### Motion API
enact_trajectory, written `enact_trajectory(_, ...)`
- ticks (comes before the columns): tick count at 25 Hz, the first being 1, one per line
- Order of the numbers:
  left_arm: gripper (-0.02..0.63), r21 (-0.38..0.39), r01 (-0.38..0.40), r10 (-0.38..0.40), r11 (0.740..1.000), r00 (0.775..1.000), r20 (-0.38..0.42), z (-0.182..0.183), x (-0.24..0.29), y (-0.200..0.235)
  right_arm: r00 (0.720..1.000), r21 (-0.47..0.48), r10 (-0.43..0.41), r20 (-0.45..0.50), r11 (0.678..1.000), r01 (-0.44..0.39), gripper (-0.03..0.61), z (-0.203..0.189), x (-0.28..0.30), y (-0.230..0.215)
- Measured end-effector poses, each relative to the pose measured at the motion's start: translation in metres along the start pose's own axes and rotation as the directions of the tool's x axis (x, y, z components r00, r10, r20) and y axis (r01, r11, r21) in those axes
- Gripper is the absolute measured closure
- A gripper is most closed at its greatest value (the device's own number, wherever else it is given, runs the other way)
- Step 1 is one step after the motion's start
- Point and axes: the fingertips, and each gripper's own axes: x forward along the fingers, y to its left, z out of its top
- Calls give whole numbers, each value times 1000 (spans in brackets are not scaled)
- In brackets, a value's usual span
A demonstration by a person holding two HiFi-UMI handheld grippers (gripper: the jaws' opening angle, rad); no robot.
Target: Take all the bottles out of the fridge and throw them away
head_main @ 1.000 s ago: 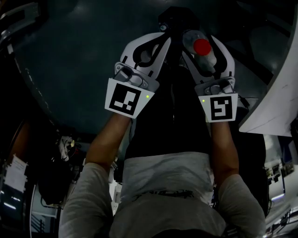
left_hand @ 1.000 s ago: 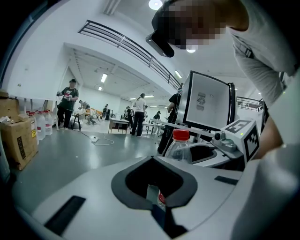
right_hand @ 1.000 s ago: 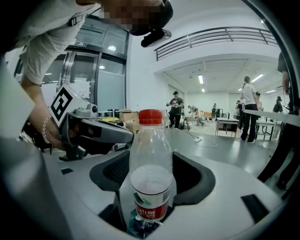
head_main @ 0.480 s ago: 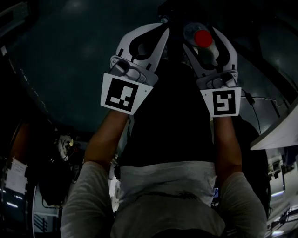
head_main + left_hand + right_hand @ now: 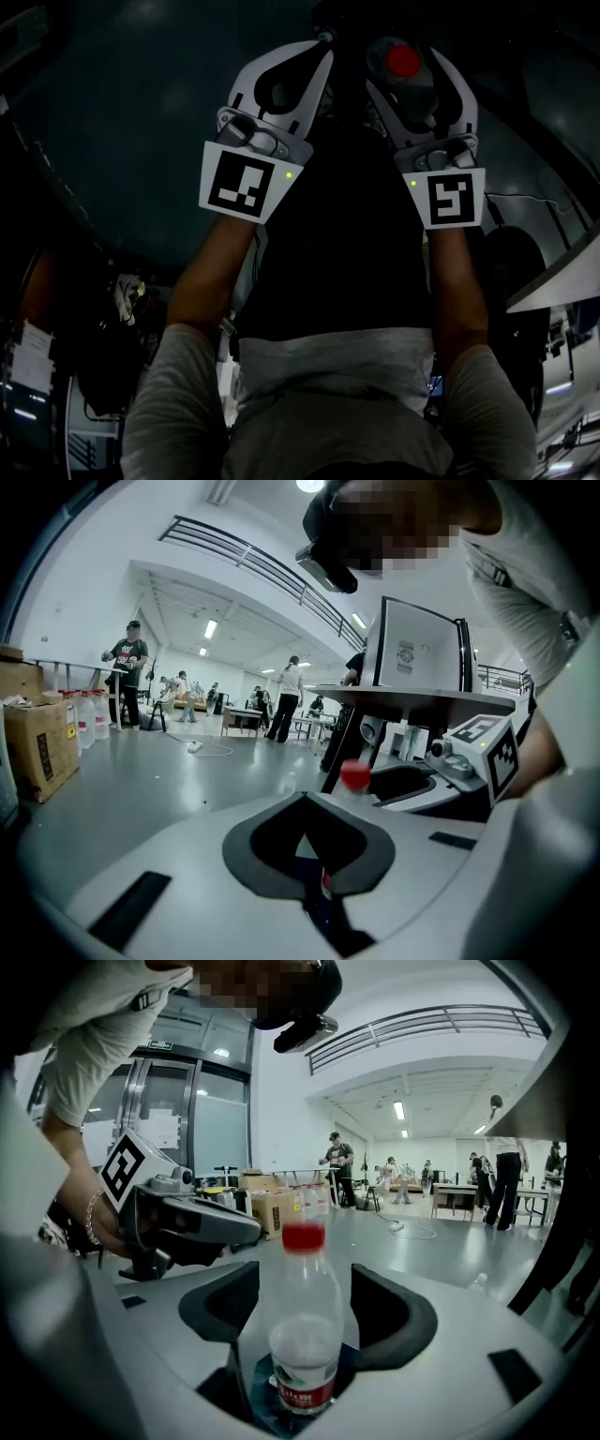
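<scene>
Now, left gripper (image 5: 300,799): jaws closed tip to tip, nothing gripped.
Right gripper (image 5: 302,1283): jaws clamped on the bottle's body.
Bottle (image 5: 302,1335): clear, red cap, between the right jaws, near the left gripper.

1. The left gripper (image 5: 321,45) and the right gripper (image 5: 404,56) are held up side by side, close together.
2. A bottle (image 5: 302,1321) sits between the right gripper's jaws, base deep in the grip, cap toward the jaw tips.
3. The left gripper's jaws meet at their tips.
4. Cardboard boxes (image 5: 272,1206) sit on the floor (image 5: 441,1260) beyond the left gripper, and people (image 5: 336,1171) stand farther back.
</scene>
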Motion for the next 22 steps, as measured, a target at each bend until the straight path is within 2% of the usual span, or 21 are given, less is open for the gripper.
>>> enact_trajectory(5,601,-1,-3,3,1000,1000,-2,9,-2,-1,1000,3,-4,6,1000,4,279,9,-3,-1)
enact_trajectory(14,601,3,5,-5,1000,1000,15,62,-19,-26,999,26,-18,27,1000,17,281,62,-31,1)
enact_trajectory(22,601,-19,2,-1,1000,998,57,138,-45,-32,998,37,-6,59,999,4,282,144,-41,8)
